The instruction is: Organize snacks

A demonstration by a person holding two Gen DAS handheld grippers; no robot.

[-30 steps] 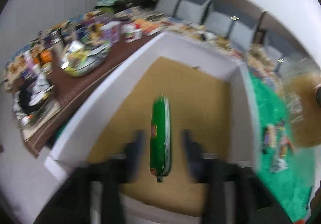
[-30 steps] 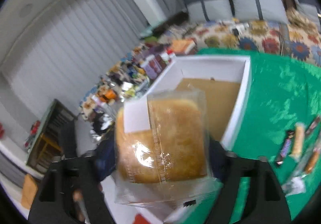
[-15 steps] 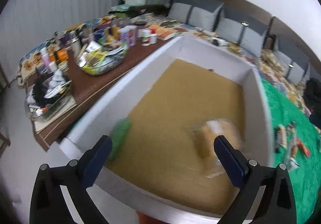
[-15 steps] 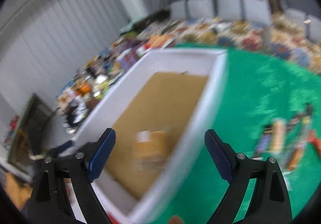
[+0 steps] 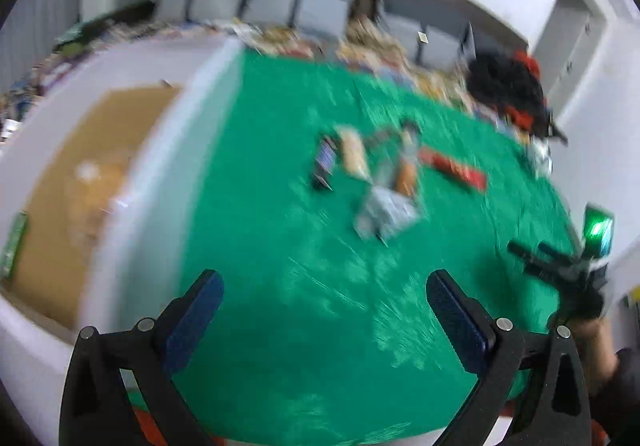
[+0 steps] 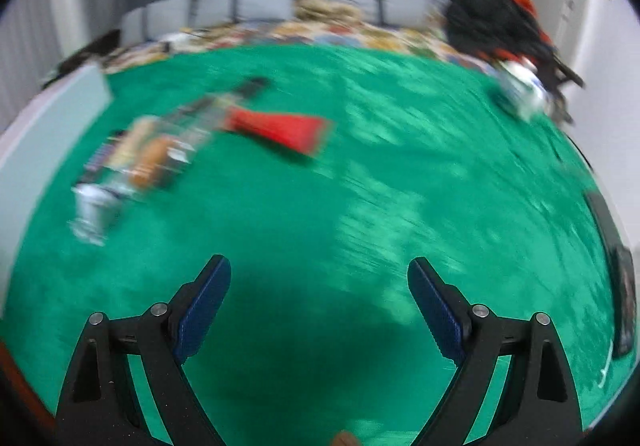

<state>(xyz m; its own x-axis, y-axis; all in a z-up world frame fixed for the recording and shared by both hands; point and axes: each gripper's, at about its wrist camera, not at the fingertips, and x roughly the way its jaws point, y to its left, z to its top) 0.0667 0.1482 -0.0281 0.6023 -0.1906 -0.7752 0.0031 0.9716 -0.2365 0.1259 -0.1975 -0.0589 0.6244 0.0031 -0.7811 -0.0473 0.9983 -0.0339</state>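
Both of my claws are spread wide with nothing between the blue pads. My left gripper (image 5: 324, 298) hangs over the green cloth (image 5: 280, 286), just beside the white box (image 5: 132, 214), whose tall wall runs along its left side. Inside the box, on the brown cardboard floor, I can make out a pale wrapped bun (image 5: 94, 186) near the middle and a green packet (image 5: 14, 242) lying against the near-left edge — both blurred, so I cannot tell more of them. My right gripper (image 6: 318, 286) is over a bare stretch of the same green cloth (image 6: 400, 186), well apart from the box, of which only a corner (image 6: 60, 102) shows at the far left. The loose snacks lie in a cluster on the cloth ahead of both claws: a red packet (image 6: 280, 128) at the right end of the cluster, an orange-brown bar in clear wrap (image 6: 150, 160) beside it, a dark striped bar (image 6: 100, 158) at the left, and a crinkled silvery wrapper (image 6: 90, 210) nearest to me. From the left camera the same cluster sits between the box and the far edge of the cloth — the red packet (image 5: 456, 170) farthest right. At that view's right edge my other hand (image 5: 580, 286) shows in a dark glove. A black and red heap (image 6: 496, 22) rests at the far right corner.
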